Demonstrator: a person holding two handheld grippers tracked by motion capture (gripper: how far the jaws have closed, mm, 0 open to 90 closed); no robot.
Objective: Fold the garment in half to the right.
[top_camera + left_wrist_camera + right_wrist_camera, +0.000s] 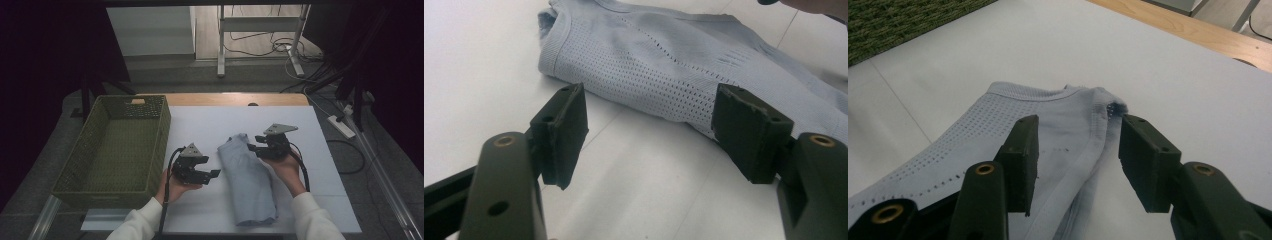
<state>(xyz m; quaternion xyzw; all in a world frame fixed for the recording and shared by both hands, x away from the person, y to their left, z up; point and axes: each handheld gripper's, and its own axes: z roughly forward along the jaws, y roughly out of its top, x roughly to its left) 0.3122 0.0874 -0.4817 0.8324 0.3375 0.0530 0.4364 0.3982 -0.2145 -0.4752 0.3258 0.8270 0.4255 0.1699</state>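
A white table (325, 165) takes up the middle and lower part of the high view, with a strip of bare wood along its far edge. At its left side, filling the left centre of that frame, stands a large olive-green woven basket (95, 150), rectangular and deep, its right wall running alongside the white surface. Just right of centre lies a folded pale blue garment (247, 185), a long narrow bundle stretching from mid-frame down toward the bottom edge; up close its knit shows rows of small perforations and a ribbed hem. The person's white sleeves (312, 217) enter from the bottom of the frame, one on each side of the garment. The left gripper (212, 174) sits just left of the bundle, near its upper half, pointing toward it; in the left gripper view its jaws are spread wide with white table between them and the cloth's edge lying across the upper part of the frame, not gripped. The right gripper (254, 143) rests at the garment's far end, upper right of the bundle; in the right gripper view its jaws stand apart, straddling the hemmed fold of the cloth, with a gap visible on each side of the fabric.
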